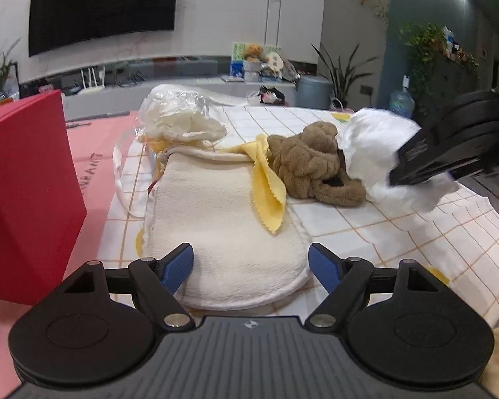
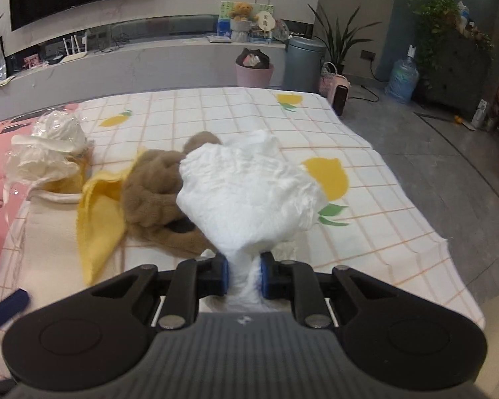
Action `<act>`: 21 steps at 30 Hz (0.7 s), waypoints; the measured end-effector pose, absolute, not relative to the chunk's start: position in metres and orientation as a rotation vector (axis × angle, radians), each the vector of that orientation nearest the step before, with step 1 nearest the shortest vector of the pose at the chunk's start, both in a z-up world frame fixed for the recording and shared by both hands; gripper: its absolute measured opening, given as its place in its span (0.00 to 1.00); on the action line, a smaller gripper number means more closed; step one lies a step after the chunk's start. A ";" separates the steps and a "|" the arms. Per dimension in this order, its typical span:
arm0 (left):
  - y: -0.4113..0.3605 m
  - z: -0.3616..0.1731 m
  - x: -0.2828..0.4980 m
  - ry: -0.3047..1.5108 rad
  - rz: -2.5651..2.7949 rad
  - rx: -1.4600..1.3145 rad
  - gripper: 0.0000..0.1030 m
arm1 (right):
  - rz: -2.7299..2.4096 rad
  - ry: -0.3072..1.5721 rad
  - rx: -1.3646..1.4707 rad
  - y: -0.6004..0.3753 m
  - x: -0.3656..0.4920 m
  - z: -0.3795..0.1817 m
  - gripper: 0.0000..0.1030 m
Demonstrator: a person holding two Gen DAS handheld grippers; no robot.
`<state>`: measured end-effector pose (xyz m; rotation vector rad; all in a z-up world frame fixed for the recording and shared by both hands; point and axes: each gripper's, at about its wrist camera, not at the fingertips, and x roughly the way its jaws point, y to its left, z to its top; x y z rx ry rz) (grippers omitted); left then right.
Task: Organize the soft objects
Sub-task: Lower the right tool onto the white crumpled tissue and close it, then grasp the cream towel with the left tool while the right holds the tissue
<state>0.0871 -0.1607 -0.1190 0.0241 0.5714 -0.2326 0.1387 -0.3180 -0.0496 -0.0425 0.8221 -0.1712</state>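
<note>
My right gripper (image 2: 244, 274) is shut on a crumpled white cloth (image 2: 249, 193) and holds it above the table; the cloth (image 1: 372, 153) and that gripper (image 1: 415, 166) also show at the right of the left wrist view. My left gripper (image 1: 251, 266) is open and empty, its blue pads either side of the near end of a cream towel (image 1: 223, 219). A yellow cloth (image 1: 266, 193) lies on the towel. A brown plush toy (image 1: 312, 166) lies beside it, also in the right wrist view (image 2: 156, 196). A clear bag of white material (image 1: 179, 116) sits behind.
A red box (image 1: 26, 193) stands at the left on a pink mat (image 1: 96, 153). The lemon-print checked tablecloth (image 2: 366, 232) covers the table, its edge at the right. Beyond are a bin (image 2: 254, 69), a grey can (image 2: 304, 63) and plants.
</note>
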 end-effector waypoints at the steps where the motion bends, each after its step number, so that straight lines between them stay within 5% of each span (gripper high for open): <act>1: -0.165 -0.120 0.086 0.566 -0.238 0.059 0.90 | -0.156 0.825 -0.055 -0.315 0.140 -0.052 0.16; 7: -0.182 -0.124 0.073 0.528 -0.302 0.296 0.91 | -0.170 0.859 -0.029 -0.326 0.143 -0.059 0.19; 17: -0.164 -0.126 0.099 0.617 -0.236 0.114 1.00 | -0.186 0.862 0.002 -0.335 0.143 -0.059 0.26; 20: -0.163 -0.125 0.098 0.617 -0.248 0.103 0.93 | -0.174 0.873 -0.007 -0.332 0.143 -0.061 0.26; 21: -0.162 -0.124 0.097 0.612 -0.249 0.091 0.81 | -0.171 0.875 -0.011 -0.331 0.143 -0.062 0.26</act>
